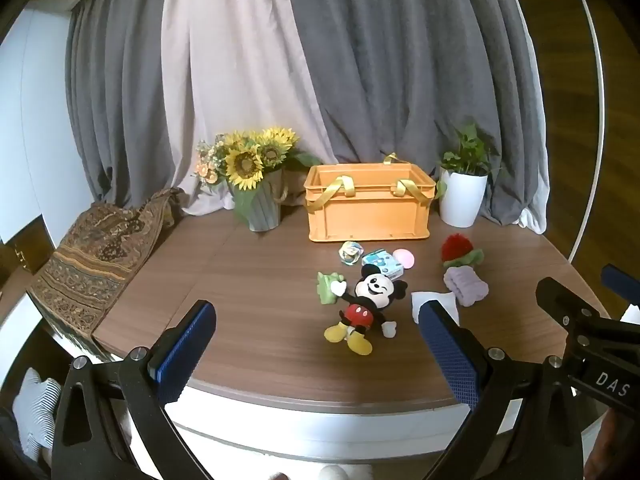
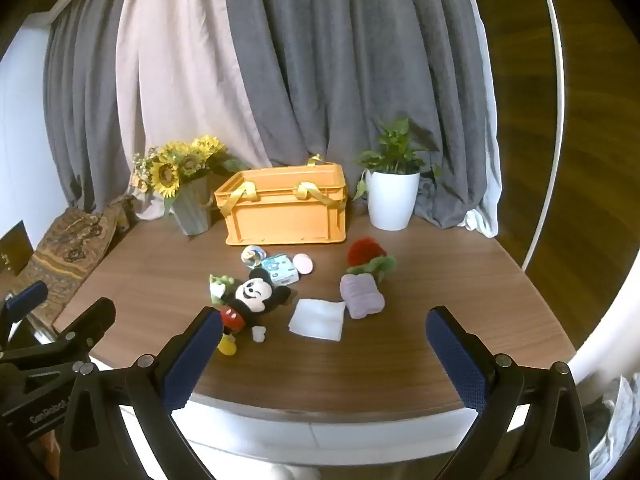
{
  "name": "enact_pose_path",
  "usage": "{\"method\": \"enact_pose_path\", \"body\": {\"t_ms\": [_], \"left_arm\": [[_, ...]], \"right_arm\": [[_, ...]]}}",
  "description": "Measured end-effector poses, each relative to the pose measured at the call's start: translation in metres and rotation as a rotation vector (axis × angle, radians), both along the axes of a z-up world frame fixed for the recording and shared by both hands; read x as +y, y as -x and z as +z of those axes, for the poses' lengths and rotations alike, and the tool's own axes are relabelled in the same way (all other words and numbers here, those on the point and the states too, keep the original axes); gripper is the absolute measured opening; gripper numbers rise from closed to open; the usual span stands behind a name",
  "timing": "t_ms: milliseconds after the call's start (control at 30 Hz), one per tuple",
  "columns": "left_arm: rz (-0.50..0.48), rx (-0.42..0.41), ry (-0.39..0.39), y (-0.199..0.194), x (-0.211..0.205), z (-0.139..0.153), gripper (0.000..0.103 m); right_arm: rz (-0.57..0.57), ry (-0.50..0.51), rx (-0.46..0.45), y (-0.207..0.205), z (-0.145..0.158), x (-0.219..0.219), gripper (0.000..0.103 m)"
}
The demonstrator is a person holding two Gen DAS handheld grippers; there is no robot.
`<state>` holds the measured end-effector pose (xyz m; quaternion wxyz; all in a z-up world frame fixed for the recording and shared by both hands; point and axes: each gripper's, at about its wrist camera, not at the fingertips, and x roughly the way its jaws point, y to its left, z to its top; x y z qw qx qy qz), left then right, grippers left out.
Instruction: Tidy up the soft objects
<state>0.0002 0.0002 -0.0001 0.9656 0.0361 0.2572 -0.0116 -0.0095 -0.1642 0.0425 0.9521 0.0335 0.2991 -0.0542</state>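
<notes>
Left wrist view showed the left gripper (image 1: pixel 316 330) hanging at the near edge of the table (image 1: pixel 260 344), its blue pads spread as wide as they go with nothing between them, presumably kept wide to straddle a bulky toy. Straight ahead at twelve o'clock lay the mouse plush (image 1: pixel 362 306) on its back, one hand touching a green plush (image 1: pixel 329 287) at its ten o'clock. Beyond it, near the twelve o'clock edge, the orange crate (image 1: pixel 368 204) stood with its yellow handles draped over the rim and its top unobstructed, most likely the bin meant for the soft things.

The right gripper (image 2: pixel 324 330) was likewise spread and empty. A folded white cloth (image 2: pixel 318 318) lay just ahead of it, with a rolled purple towel (image 2: pixel 362 294) at the cloth's two o'clock and a red-and-green plush (image 2: pixel 370 258) touching the towel's far end. Small items, a tissue pack (image 2: pixel 282 270) among them, clustered in front of the crate. Nothing had yet been lifted; all the soft things sat on the table outside the crate.
</notes>
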Motion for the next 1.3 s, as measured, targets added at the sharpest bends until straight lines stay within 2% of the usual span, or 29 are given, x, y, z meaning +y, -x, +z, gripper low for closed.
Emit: {"method": "enact_pose_path", "body": {"t_ms": [333,533,1300], "left_arm": [[-0.016,-0.012,0.009,-0.004,0.003,0.006,0.103],[-0.025,-0.024,-0.017,-0.006,-0.010,0.007,0.103],[-0.040,-0.019,-0.016,-0.005,-0.013,0.008,0.103]], "right_arm": [[-0.003,-0.008,0.002,0.000,0.001,0.001,0.103],[-0.005,-0.009,0.003,0.000,0.003,0.002,0.103],[-0.005,-0.016,0.001,0.000,0.000,-0.001,0.103]]}}
